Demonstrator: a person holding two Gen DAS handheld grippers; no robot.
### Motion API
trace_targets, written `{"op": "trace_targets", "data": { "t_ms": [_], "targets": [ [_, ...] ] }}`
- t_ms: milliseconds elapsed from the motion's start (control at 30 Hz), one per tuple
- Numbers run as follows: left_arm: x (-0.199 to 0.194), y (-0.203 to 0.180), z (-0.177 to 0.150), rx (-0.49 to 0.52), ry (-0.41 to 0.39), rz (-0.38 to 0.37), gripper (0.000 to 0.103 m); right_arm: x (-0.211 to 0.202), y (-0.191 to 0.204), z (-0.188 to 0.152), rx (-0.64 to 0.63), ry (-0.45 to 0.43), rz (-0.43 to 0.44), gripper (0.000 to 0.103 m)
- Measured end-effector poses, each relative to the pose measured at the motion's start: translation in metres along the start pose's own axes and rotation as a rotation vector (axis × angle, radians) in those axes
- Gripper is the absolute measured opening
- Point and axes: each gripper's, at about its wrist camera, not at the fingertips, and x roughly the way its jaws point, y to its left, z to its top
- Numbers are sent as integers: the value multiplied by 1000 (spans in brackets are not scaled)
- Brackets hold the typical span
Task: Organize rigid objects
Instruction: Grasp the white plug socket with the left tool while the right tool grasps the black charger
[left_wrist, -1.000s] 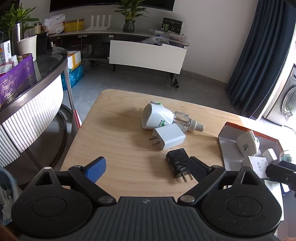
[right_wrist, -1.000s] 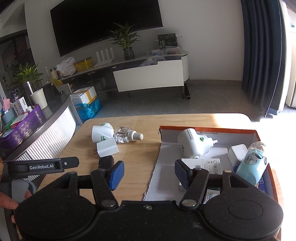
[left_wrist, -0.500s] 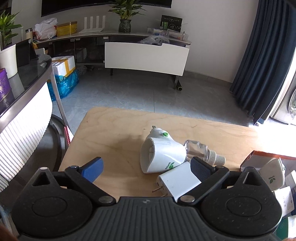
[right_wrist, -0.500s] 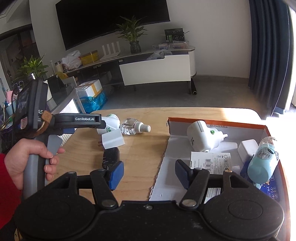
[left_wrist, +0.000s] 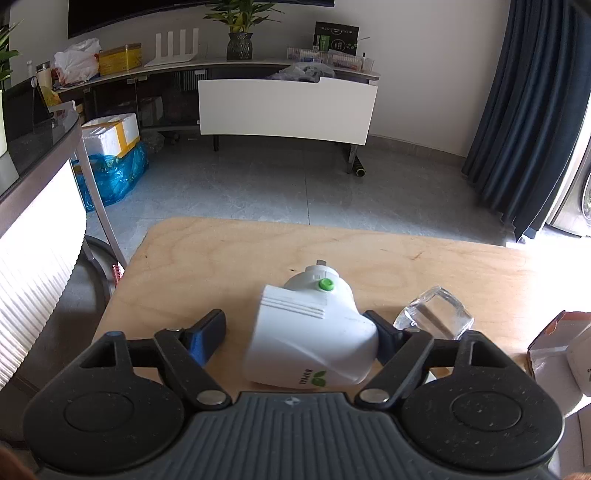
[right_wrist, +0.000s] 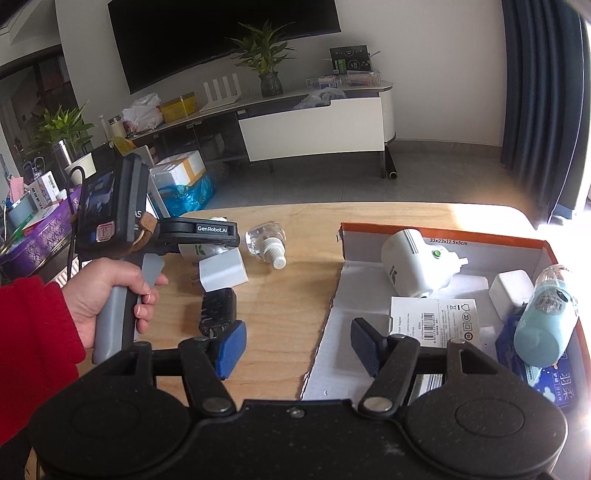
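Observation:
A white plug-in diffuser (left_wrist: 314, 332) with a green button lies on the wooden table (left_wrist: 221, 266), between the fingers of my open left gripper (left_wrist: 295, 332). The right finger touches it; the left finger stands apart. A clear refill bottle (left_wrist: 434, 317) lies just right of it, also visible in the right wrist view (right_wrist: 266, 240). A white charger (right_wrist: 221, 273) and a black charger (right_wrist: 218, 310) lie near the left gripper's body (right_wrist: 199, 232). My right gripper (right_wrist: 295, 343) is open and empty, above the box's left edge.
An orange-rimmed cardboard box (right_wrist: 443, 236) on the table's right holds another white diffuser (right_wrist: 413, 266), a white adapter (right_wrist: 513, 295), a pale blue bottle (right_wrist: 546, 325) and a white carton (right_wrist: 432, 325). A glass-topped counter (left_wrist: 37, 158) stands left of the table.
My left gripper has moved forward over the chargers until the white diffuser sits between its open fingers. The right gripper has stayed almost still above the box edge.

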Motion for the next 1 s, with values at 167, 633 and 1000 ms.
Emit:
{"op": "trace_targets", "data": {
  "t_ms": [167, 633, 1000],
  "targets": [
    [-7, 8, -1, -17, -8, -40, 65, 16, 14, 2, -26, 29, 31, 76],
    [-91, 38, -40, -90, -64, -24, 65, 97, 71, 15, -142, 139, 86, 77],
    [-114, 39, -62, -141, -73, -70, 64, 93, 80, 8, -150, 117, 29, 44]
  ]
}}
